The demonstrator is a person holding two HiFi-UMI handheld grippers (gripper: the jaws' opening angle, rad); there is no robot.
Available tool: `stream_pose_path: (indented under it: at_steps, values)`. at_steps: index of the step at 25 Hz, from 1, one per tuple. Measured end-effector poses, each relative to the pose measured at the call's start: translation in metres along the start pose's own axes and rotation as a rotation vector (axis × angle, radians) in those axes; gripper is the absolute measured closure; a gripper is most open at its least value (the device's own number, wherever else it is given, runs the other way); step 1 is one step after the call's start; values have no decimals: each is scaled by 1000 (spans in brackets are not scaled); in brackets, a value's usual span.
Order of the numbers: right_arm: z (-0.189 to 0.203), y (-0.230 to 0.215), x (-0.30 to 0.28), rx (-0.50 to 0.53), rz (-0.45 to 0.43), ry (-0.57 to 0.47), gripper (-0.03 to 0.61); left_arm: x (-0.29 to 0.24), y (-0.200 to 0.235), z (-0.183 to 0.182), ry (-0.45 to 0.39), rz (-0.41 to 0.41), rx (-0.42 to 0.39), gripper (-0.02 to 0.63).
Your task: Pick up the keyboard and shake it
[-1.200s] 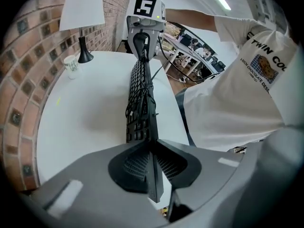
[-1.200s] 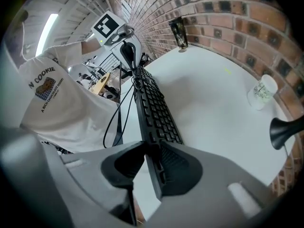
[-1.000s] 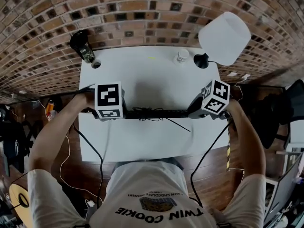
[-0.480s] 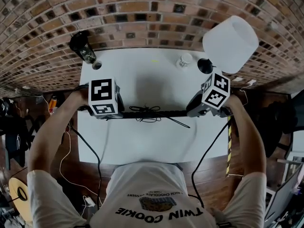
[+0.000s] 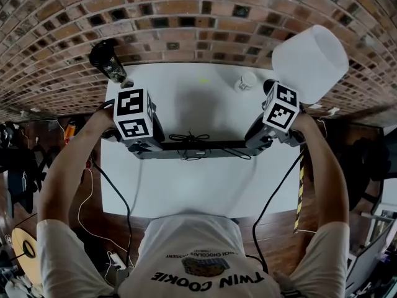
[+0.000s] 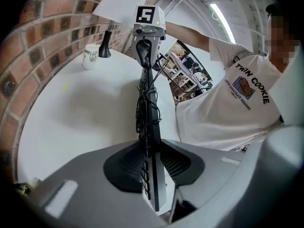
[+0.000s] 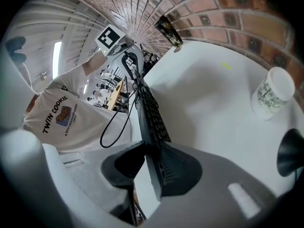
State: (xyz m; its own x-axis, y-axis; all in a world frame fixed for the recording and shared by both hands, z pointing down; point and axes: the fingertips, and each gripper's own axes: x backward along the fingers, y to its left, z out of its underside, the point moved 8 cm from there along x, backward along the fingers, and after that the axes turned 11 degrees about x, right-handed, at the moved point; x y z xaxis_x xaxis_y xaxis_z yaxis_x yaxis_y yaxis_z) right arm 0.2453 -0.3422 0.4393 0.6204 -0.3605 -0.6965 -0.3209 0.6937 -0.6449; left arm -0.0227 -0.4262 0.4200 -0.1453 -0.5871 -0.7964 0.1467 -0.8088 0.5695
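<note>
One keyboard (image 5: 217, 146) on edge, long axis L-R, keys twd brick wall (image 5: 186, 17).

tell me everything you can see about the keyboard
The keyboard is a slim black slab with dark keys and a paler underside, its cable bunched near the middle. It is turned on edge, held above the white table. The left gripper pinches one end, though its jaws have just been opening; the right gripper pinches the other.

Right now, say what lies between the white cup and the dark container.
Bare white table with one small yellow mark, seen in the head view.
</note>
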Motion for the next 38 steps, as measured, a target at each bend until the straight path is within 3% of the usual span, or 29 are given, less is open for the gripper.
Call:
stream_pose_path:
  at_steps: [3, 5, 11, 14, 18, 29, 33, 38]
  values:
    - [-5, -12, 6, -6, 27, -24, 494, 2, 10, 0, -11, 0, 6, 504]
    - [-5, -20, 7, -11, 32, -28, 494, -1, 17, -1, -11, -17, 7, 463]
    - [-1, -41, 9, -57, 65, -50, 499, -21, 55, 3, -5, -75, 44, 498]
    - [-2, -52, 11, -71, 95, -59, 500, -21, 68, 1, -16, -64, 59, 488]
    - [-4, -68, 8, -60, 189, -69, 565, -28, 79, 3, -12, -65, 69, 465]
    - [-12, -84, -8, -52, 424, -187, 565, -51, 101, 20, -73, -21, 152, 389]
    - [-18, -78, -16, -12, 514, -172, 565, -51, 106, 23, -60, -111, 157, 357]
    - [-22, -58, -20, -25, 570, -221, 565, -47, 103, 23, -69, -209, 119, 368]
